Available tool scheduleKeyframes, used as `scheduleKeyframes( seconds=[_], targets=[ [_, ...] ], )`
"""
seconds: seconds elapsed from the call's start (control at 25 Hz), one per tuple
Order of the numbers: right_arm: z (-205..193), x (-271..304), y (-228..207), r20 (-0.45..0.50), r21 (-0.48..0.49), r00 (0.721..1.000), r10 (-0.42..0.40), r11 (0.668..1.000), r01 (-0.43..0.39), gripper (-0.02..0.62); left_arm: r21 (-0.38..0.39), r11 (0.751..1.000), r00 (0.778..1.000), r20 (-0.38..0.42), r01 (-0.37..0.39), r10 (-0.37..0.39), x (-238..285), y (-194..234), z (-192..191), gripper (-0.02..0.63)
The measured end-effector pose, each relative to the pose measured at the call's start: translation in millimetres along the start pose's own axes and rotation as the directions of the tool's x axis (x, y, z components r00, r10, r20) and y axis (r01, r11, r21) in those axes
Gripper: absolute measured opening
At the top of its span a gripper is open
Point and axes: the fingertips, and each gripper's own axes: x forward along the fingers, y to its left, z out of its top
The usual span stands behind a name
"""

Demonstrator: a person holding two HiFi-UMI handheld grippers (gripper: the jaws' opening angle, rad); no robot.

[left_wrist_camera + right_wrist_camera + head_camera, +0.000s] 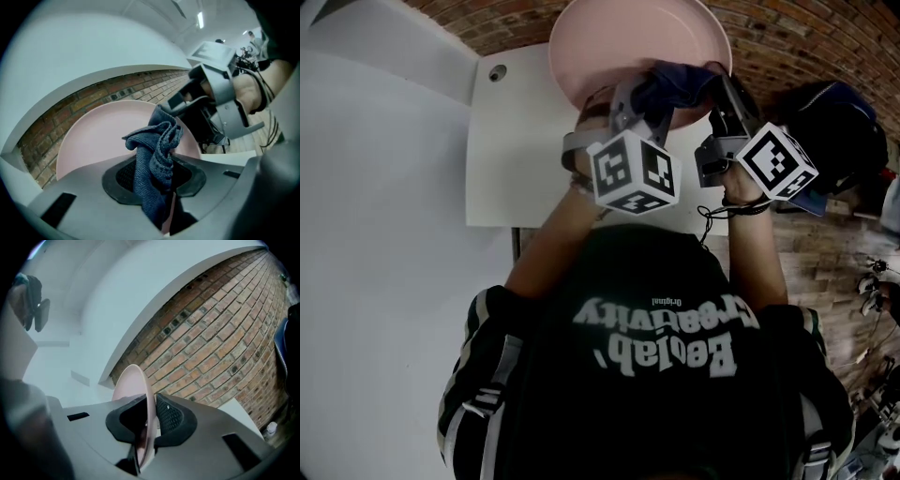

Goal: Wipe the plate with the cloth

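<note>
Your black shirt [666,375] fills the near side of the head view, and your forearms reach out across the near edge of the white desk [511,159]. Just beyond them, your left tool [157,180] is clenched on a dark blue cloth [157,150]. The cloth stands bunched up out of the jaws in front of the face of the pink plate [628,42]. You cannot tell whether cloth and plate touch. Beside it, your right tool [147,427] grasps the plate by its rim, which shows edge-on between the pads. The plate sits at the desk's far right corner and reaches out past the far edge over brickwork [787,47]. To the left the desk is bare as far as its left edge, with a small hole [497,72] near the far left corner. A dark bag [839,131] lies near your right tool, off the desk's right edge.
</note>
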Motion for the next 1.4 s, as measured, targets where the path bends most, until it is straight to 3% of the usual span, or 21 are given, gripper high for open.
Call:
scheduleKeyframes(
  seconds=[0.2,0.36,0.6,1.04,1.2,1.4],
  targets=[
    [7,-1,-1,0.018,0.005,1.000,-0.001,1.000,0.001,0.026,0.008,0.998,0.998,-0.029,0.056,-0.056,-6,-29,-15,0.130],
    [-8,1,5,-0.004,-0.011,1.000,0.011,1.000,-0.011,0.026,-0.010,0.999,0.998,-0.044,0.052,-0.053,-6,-29,-28,0.131],
    [-35,2,11,-0.054,0.007,0.998,0.018,1.000,-0.017,0.026,-0.041,0.999,0.998,-0.054,-0.028,0.026,-8,13,-38,0.132],
    [-67,6,39,-0.109,0.003,0.994,0.014,1.000,-0.014,0.026,-0.025,0.983,0.982,-0.043,-0.183,0.182,-18,126,-38,0.131],
    [-66,9,47,-0.103,0.025,0.995,0.009,1.000,-0.007,0.026,-0.035,0.981,0.981,-0.046,-0.190,0.189,-20,146,-35,0.131],
    [-61,14,57,-0.075,0.003,0.997,-0.026,1.000,0.026,0.029,-0.055,0.991,0.991,-0.045,-0.126,0.123,-30,124,-53,0.130]
  ],
)
